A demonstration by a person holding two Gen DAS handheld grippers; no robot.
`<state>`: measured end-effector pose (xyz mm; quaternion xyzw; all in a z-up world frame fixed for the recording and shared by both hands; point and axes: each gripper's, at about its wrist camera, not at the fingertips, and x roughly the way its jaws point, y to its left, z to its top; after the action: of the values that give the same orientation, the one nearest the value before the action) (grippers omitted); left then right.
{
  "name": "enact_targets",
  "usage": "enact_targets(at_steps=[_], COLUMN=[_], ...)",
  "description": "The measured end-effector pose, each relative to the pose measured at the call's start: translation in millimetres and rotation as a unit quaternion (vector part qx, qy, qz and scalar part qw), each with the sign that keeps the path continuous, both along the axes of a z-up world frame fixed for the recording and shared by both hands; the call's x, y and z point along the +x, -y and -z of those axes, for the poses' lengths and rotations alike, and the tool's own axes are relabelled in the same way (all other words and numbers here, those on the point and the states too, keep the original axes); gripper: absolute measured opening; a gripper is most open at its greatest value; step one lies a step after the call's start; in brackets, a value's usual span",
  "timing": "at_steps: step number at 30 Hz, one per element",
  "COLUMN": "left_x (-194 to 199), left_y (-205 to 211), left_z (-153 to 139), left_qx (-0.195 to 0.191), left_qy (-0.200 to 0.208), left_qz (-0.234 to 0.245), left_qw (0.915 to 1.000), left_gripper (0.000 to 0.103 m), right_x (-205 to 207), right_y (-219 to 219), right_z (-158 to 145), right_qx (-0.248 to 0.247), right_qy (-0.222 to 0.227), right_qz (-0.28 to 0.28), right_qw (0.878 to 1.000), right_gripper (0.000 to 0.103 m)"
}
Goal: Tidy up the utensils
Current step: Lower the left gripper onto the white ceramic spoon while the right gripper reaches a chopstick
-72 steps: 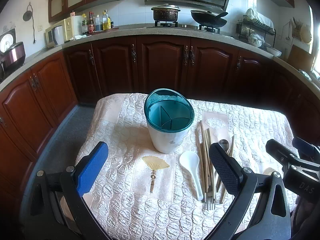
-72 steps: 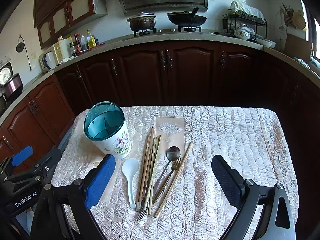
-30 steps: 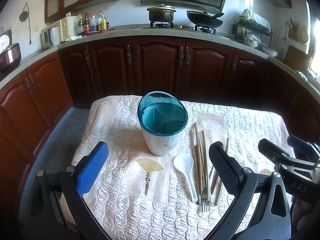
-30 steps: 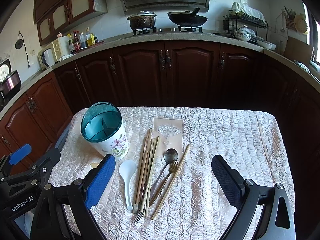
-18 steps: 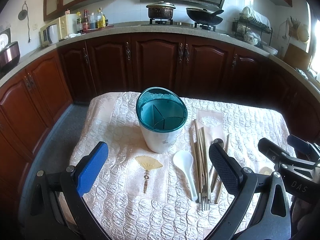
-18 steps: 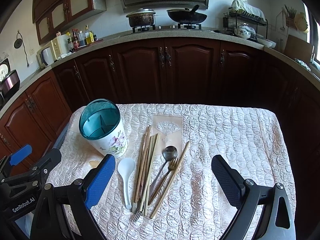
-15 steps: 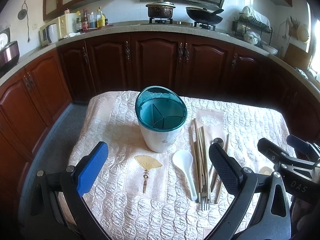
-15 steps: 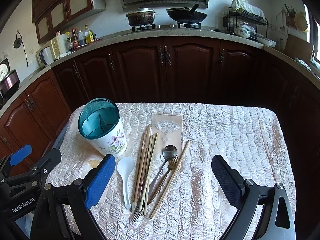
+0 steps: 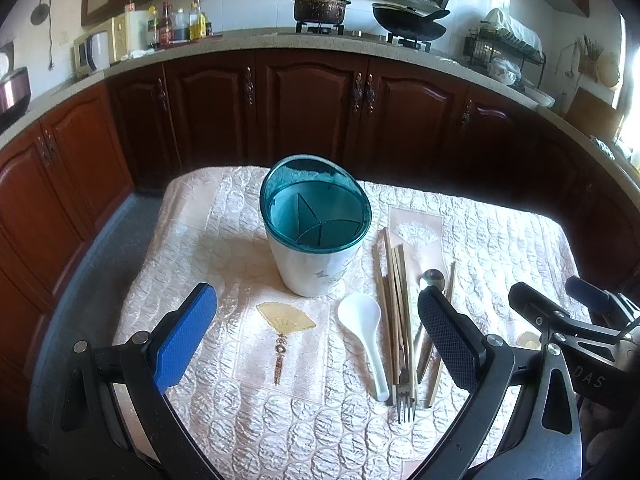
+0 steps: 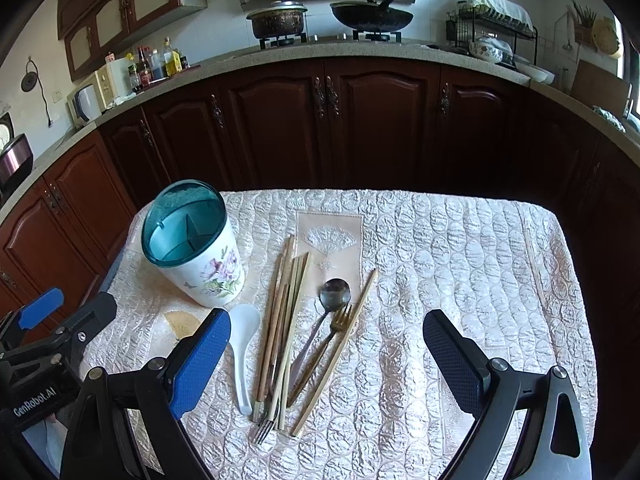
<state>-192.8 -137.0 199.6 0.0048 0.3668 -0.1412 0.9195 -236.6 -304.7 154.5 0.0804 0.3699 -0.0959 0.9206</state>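
Note:
A white utensil holder (image 9: 316, 232) with a teal rim and inner dividers stands on the quilted table; it also shows in the right wrist view (image 10: 196, 244). To its right lie a white plastic spoon (image 9: 364, 332) (image 10: 242, 344), several wooden chopsticks (image 9: 394, 296) (image 10: 284, 320), a metal spoon (image 10: 334, 294) and forks (image 10: 340, 326). My left gripper (image 9: 316, 340) is open and empty, held above the table's near side. My right gripper (image 10: 328, 356) is open and empty above the utensils.
The table carries a cream quilted cloth (image 10: 460, 264). Dark wooden cabinets (image 10: 332, 120) and a counter with a stove, pots and a dish rack curve round behind. Floor (image 9: 92, 264) lies left of the table.
Both grippers have drifted slightly back and up; the holder and utensils sit a little lower and nearer the middle of each view. Nothing on the table has moved.

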Motion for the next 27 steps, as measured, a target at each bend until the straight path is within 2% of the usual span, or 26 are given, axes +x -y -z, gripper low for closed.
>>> enact_targets(at_steps=[7,10,14,15,16,18,24,25,27], left_x=[23.5,33.3,44.3,46.9,48.7,53.2,65.2,66.8,70.6], left_y=[-7.4,-8.9,-6.3,-3.8,-1.7,5.5,17.8,18.9,20.8], left_z=[28.6,43.1,63.9,69.8,73.9,84.7,106.0,107.8,112.0], left_qx=[0.000,-0.007,-0.029,-0.029,-0.028,-0.022,-0.022,-0.021,-0.019], left_qy=[-0.041,-0.061,-0.090,-0.097,-0.103,-0.117,-0.139,-0.141,-0.143], left_qz=[-0.003,0.003,0.013,0.017,0.022,0.035,0.037,0.036,0.032], left_qw=[0.9992,0.9981,0.9954,0.9947,0.9941,0.9922,0.9893,0.9891,0.9890], left_gripper=[0.101,0.101,0.095,0.091,0.083,0.076,0.073,0.073,0.073], right_x=[13.4,20.9,30.5,33.1,35.7,40.5,51.9,54.4,60.6], right_y=[20.3,27.9,39.3,43.6,47.5,53.3,65.9,66.5,68.2], right_z=[36.9,57.7,78.8,84.0,88.7,94.9,109.3,110.4,116.2], right_qx=[0.025,0.029,0.051,0.057,0.064,0.071,0.075,0.078,0.086], right_qy=[-0.051,-0.058,-0.060,-0.062,-0.065,-0.068,-0.078,-0.081,-0.090], right_qz=[-0.009,-0.012,-0.014,-0.013,-0.014,-0.017,-0.014,-0.013,-0.017], right_qw=[0.998,0.998,0.997,0.996,0.996,0.995,0.994,0.994,0.992], right_gripper=[0.097,0.096,0.089,0.084,0.082,0.080,0.076,0.074,0.062])
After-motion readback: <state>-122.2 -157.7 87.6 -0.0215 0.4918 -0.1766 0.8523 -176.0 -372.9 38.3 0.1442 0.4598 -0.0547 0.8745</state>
